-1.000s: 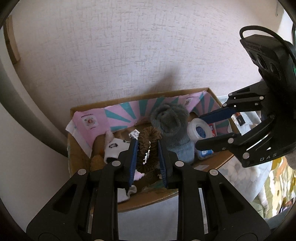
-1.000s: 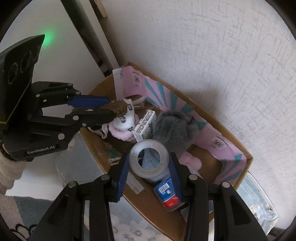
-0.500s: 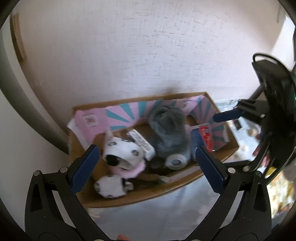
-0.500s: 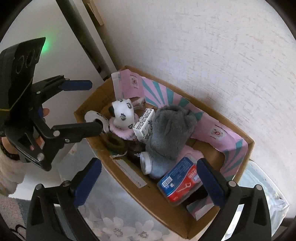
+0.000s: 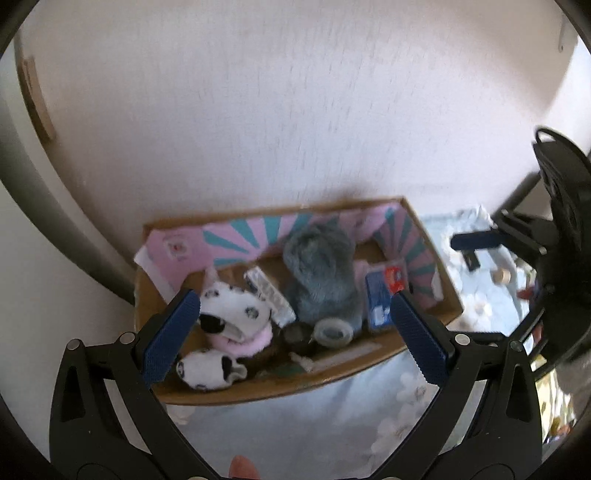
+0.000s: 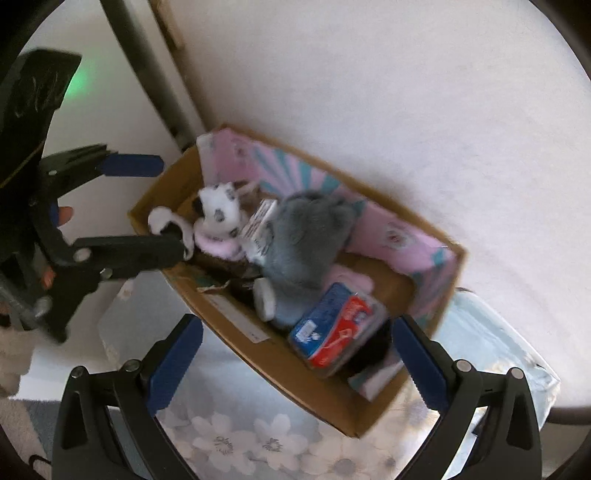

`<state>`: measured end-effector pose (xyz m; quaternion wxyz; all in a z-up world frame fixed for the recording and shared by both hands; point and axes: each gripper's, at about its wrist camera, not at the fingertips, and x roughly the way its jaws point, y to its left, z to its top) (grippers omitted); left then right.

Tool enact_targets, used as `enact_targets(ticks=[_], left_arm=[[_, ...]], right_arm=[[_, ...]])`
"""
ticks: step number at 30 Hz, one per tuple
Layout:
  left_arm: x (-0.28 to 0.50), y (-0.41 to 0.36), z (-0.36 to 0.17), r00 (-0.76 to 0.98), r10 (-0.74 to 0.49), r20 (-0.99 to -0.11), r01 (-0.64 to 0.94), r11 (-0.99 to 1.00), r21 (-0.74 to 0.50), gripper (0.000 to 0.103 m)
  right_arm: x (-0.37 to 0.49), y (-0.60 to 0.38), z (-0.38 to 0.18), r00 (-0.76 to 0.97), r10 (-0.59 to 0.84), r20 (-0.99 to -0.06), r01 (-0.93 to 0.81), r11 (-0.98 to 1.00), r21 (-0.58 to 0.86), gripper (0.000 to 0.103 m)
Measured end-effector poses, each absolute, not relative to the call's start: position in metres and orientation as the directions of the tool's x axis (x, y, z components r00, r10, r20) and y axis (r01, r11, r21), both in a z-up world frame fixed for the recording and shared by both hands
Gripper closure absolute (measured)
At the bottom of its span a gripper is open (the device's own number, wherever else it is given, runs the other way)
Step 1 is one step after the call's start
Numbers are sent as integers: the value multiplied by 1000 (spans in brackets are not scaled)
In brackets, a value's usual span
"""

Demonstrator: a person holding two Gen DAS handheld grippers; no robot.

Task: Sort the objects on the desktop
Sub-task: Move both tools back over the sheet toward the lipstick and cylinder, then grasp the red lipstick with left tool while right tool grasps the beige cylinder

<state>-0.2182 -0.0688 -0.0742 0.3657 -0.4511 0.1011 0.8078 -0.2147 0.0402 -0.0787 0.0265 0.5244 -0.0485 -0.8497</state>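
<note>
White textured wall [image 5: 280, 110] fills the upper part of both views, blurred here. A dark curved bar [image 5: 44, 206] sweeps down the left edge of the left wrist view; from the right wrist it shows as a dark post [image 6: 155, 74] in the corner, a thin brown wooden strip [image 6: 168, 33] just beside it. On the left wrist side a similar brown strip [image 5: 35, 99] sits against the wall. Down below, a pale blue floral cloth [image 6: 258, 439] covers the surface, white flowers showing near the bottom, and on the far right a small pale round piece [image 5: 501, 275] lies on it, too blurred to name
</note>
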Motion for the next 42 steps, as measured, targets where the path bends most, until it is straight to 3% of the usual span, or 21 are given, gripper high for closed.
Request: enact_targets(ticks=[7, 17, 22, 28, 33, 42], left_arm=[[-206, -36, -47, -319, 553, -769, -720, -670, -183, 0], [-142, 74, -22, -211, 660, -721, -836, -504, -217, 0], [-109, 135, -55, -121, 648, -752, -865, -441, -240, 1], [-87, 198, -115, -51, 595, -802, -868, -424, -260, 3], [-80, 237, -158, -65, 565, -822, -863, -445, -238, 7], [-81, 276, -203, -105, 526, -844, -855, -482, -194, 19]], right_arm=[[-171, 64, -56, -507, -8, -862, -119, -990, 80, 1], [-47, 130, -35, -519, 249, -818, -471, -881, 31, 1], [5, 156, -51, -447, 389, -806, -615, -787, -39, 1], [42, 184, -97, -406, 390, -827, -726, -687, 32, 1], [57, 201, -131, -430, 404, -807, -778, -620, 104, 8], [57, 216, -175, -423, 438, -793, -801, -589, 102, 29]])
